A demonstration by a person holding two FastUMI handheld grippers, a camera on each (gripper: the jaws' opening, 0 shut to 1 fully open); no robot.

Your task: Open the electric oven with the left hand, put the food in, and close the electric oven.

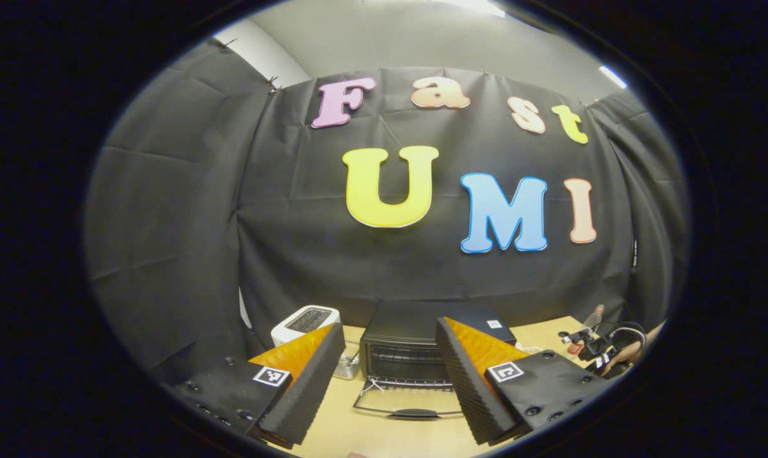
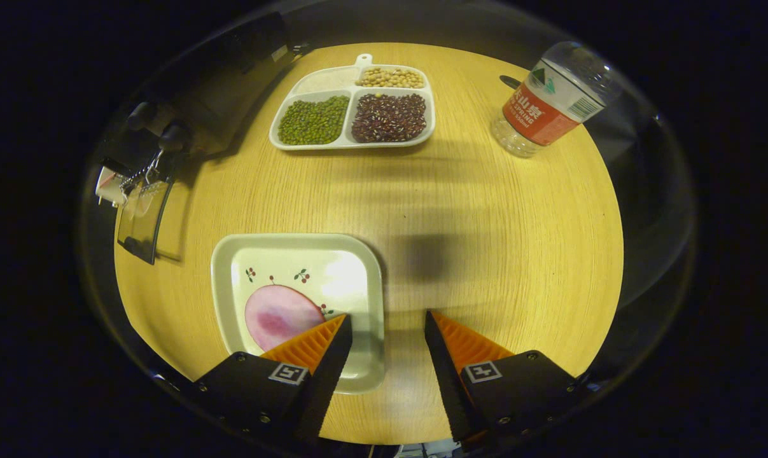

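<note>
Our right gripper [image 2: 387, 331] hangs wide open over the plate's [image 2: 298, 248] right edge; the pink food [image 2: 279, 317] lies just to its left.

Our left gripper [image 1: 390, 346], open too, faces the open oven [image 1: 409, 346].

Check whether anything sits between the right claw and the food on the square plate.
Nothing visible does. The right claw hangs open over the square plate's right edge, and the pink food lies uncovered just left of it.
</note>
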